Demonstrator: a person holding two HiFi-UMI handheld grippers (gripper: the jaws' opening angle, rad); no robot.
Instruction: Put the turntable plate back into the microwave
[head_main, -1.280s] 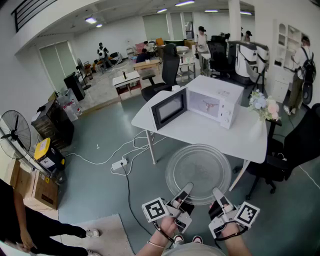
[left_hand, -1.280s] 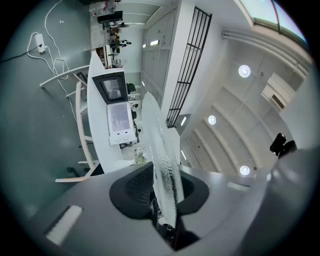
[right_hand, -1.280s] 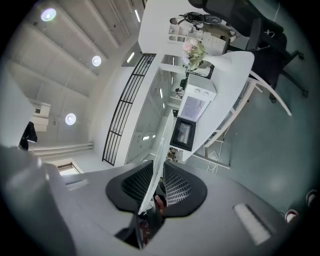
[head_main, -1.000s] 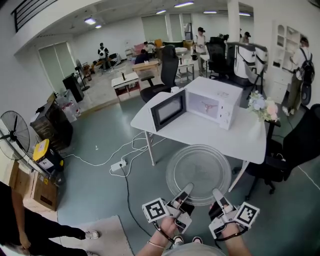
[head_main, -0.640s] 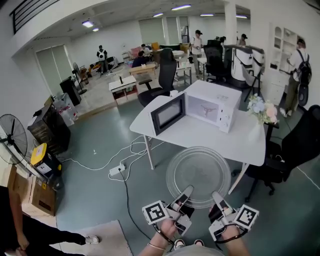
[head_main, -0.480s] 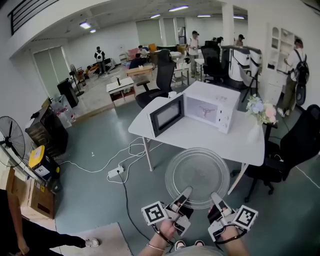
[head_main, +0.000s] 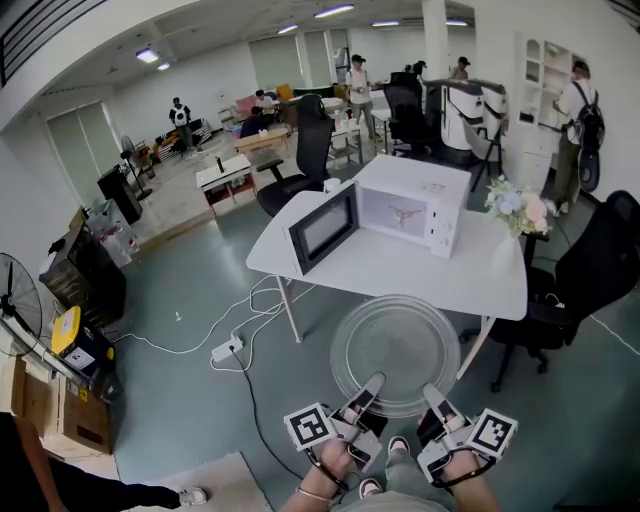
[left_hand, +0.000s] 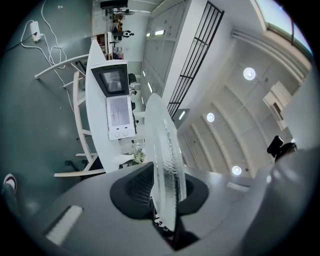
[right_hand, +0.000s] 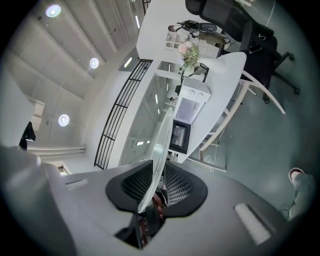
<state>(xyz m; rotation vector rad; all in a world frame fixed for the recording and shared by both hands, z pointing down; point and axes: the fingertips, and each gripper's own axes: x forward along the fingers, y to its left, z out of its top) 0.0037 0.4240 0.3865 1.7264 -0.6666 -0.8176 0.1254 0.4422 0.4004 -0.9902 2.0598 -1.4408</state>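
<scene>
The round clear glass turntable plate (head_main: 397, 352) is held roughly level in front of me, above the floor and short of the white table (head_main: 470, 282). My left gripper (head_main: 372, 386) is shut on its near rim on the left. My right gripper (head_main: 432, 394) is shut on the near rim on the right. The left gripper view shows the plate (left_hand: 165, 150) edge-on between the pads of the left gripper (left_hand: 167, 194). The right gripper view shows the plate (right_hand: 159, 147) the same way in the right gripper (right_hand: 151, 189). The white microwave (head_main: 412, 212) stands on the table with its door (head_main: 321, 228) swung open.
A vase of flowers (head_main: 519, 212) stands on the table's right end. A black office chair (head_main: 585, 275) sits right of the table. A power strip and white cables (head_main: 226, 349) lie on the floor to the left. A fan (head_main: 14, 305) and boxes are at far left. People stand at the back.
The table and microwave have come a little nearer in the head view, and my shoes now show at the bottom. Both grippers keep the same hold on the plate.
</scene>
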